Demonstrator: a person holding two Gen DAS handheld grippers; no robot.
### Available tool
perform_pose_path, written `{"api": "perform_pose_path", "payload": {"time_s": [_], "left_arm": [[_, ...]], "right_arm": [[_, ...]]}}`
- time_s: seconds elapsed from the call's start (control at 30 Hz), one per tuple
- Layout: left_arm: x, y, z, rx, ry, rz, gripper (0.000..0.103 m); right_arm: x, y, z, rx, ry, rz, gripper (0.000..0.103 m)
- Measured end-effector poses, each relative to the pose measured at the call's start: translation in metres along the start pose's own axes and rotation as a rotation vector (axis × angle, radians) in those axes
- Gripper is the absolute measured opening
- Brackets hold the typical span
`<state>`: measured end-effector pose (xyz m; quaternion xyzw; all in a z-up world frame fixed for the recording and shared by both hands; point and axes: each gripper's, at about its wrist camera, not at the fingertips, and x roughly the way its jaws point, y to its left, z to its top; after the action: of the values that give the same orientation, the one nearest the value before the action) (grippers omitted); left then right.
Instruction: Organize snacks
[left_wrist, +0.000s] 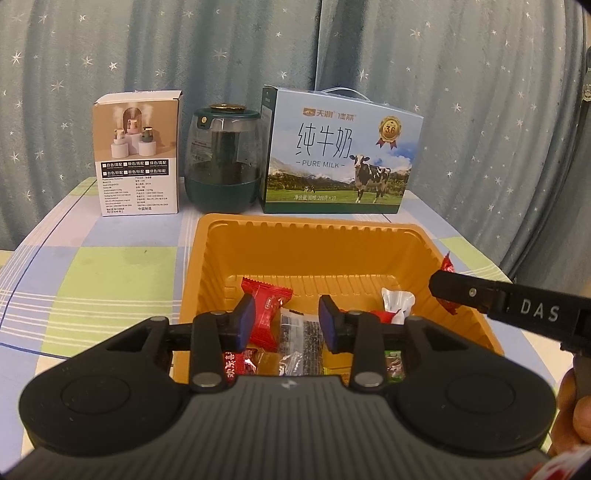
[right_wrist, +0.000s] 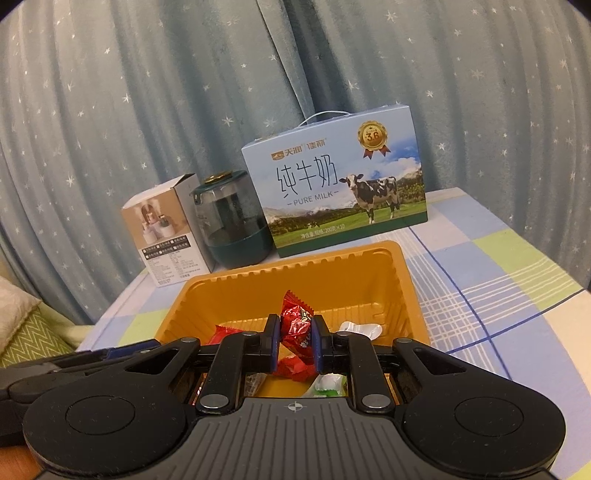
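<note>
A red-wrapped candy (right_wrist: 295, 325) is held between the right gripper (right_wrist: 295, 341) fingers, above the orange tray (right_wrist: 402, 280) near the surface's front edge. The left gripper (left_wrist: 287, 319) fingers are spread wide over wrapped snacks (left_wrist: 295, 339) in the tray.

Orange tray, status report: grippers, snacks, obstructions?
Right gripper shut on red candy over orange tray. Left gripper open above the wrapped snacks. Nothing blocking.

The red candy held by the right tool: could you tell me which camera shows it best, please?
The right wrist view: the red candy sits centred, pinched in the right tool above the orange tray. The left wrist view shows only red slivers behind that tool's finger.
</note>
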<state>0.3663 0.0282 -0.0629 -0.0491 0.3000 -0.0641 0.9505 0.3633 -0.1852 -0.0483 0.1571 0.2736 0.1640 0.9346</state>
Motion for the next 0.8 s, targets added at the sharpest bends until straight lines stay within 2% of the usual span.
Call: {"api": "perform_pose_path", "payload": {"time_s": [0.03, 0.07, 0.13, 0.4, 0.5, 0.57, 0.7, 0.8], "left_arm": [[0.0, 0.0, 0.0, 0.0, 0.0, 0.001, 0.038], [0.0, 0.0, 0.0, -0.002, -0.001, 0.002, 0.045], [-0.001, 0.001, 0.0, -0.005, -0.003, 0.004, 0.05], [0.001, 0.001, -0.002, 0.011, 0.011, 0.013, 0.057], [0.002, 0.001, -0.002, 0.015, 0.01, 0.017, 0.064], [0.002, 0.0, -0.003, 0.017, 0.009, 0.015, 0.076], [0.001, -0.002, -0.004, 0.039, 0.007, 0.013, 0.087], [-0.004, -0.002, -0.007, 0.053, -0.006, 0.043, 0.099]], "right_arm": [[0.001, -0.003, 0.001, 0.02, 0.004, 0.008, 0.02], [0.0, -0.006, 0.001, 0.035, 0.001, -0.001, 0.039], [-0.003, -0.012, 0.002, 0.067, -0.026, -0.006, 0.07], [-0.009, -0.023, 0.008, 0.105, -0.041, -0.036, 0.07], [-0.009, -0.023, 0.008, 0.098, -0.041, -0.049, 0.07], [-0.009, -0.024, 0.008, 0.094, -0.038, -0.052, 0.07], [-0.012, -0.027, 0.008, 0.091, -0.04, -0.073, 0.07], [-0.018, -0.031, 0.007, 0.095, -0.045, -0.085, 0.07]]}}
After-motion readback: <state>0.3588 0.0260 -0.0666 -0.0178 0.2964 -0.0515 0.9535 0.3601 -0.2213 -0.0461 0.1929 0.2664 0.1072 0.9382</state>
